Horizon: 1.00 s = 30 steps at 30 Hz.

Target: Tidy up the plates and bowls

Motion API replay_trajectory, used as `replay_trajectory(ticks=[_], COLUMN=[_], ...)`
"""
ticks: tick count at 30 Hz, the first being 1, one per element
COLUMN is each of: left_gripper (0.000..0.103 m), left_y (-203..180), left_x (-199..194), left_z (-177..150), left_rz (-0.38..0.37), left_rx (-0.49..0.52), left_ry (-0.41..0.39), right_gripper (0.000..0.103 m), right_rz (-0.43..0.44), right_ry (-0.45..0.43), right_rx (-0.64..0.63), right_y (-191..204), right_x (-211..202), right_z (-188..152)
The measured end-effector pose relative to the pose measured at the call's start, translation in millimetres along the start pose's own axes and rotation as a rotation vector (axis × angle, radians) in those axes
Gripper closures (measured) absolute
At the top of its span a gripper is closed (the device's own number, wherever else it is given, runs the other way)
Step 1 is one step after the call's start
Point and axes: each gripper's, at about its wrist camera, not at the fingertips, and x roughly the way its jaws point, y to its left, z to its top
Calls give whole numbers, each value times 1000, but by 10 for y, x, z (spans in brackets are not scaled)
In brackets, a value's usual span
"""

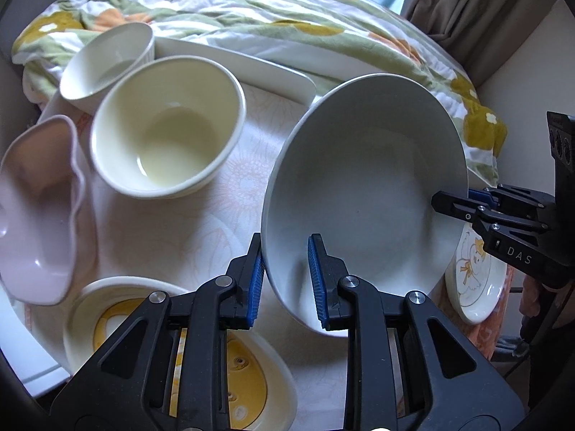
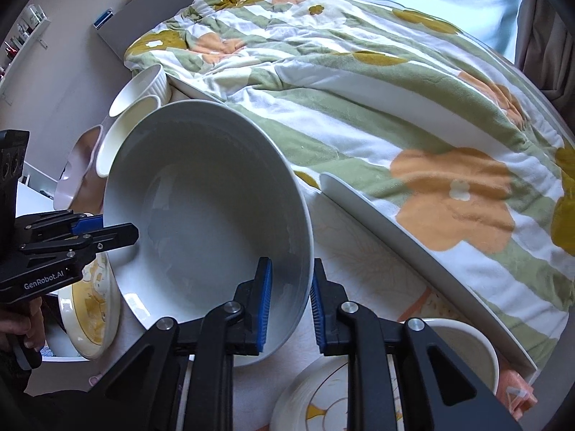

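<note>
A large pale grey bowl point(image 1: 363, 194) is held tilted above the table by both grippers. My left gripper point(image 1: 285, 280) is shut on its near rim. My right gripper point(image 2: 291, 283) is shut on the opposite rim; it shows at the right of the left wrist view point(image 1: 463, 208). The bowl also shows in the right wrist view point(image 2: 208, 215), with the left gripper point(image 2: 104, 231) at its left rim. A cream bowl point(image 1: 165, 129), a ribbed white bowl point(image 1: 104, 61) and a pink bowl point(image 1: 36, 208) stand to the left.
A yellow-patterned plate point(image 1: 104, 323) lies under my left gripper. A cartoon plate point(image 1: 474, 280) lies under the grey bowl. A white rectangular tray point(image 1: 251, 68) sits behind. A flowered blanket point(image 2: 395, 107) covers the bed beyond. A white cup point(image 2: 463, 352) and another plate point(image 2: 323, 402) lie near my right gripper.
</note>
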Motion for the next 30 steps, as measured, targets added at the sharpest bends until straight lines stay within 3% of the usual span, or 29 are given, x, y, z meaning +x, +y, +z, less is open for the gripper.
replay_trajectory(ticks=[8,15,22,30], left_gripper=[82,82,82,82], left_y=[318,850,1411,1668], left_x=[-503,-796,-786,-646], left_z=[-140,-516,-855,-1021], left_rz=[-36,-74,-100,-120], left_rx=[37,135,206,249], left_ry=[-31,15,96,127], right_gripper=[84,84,84,84], right_rz=[-27,-52,-46,-61], right_ry=[-37,-59,-55,-59], right_rx=[36,163,308,411], right_y=[501,1202,1827,2081], right_x=[-345,-420,-171,23], right_z=[-68,-383,-767,-973])
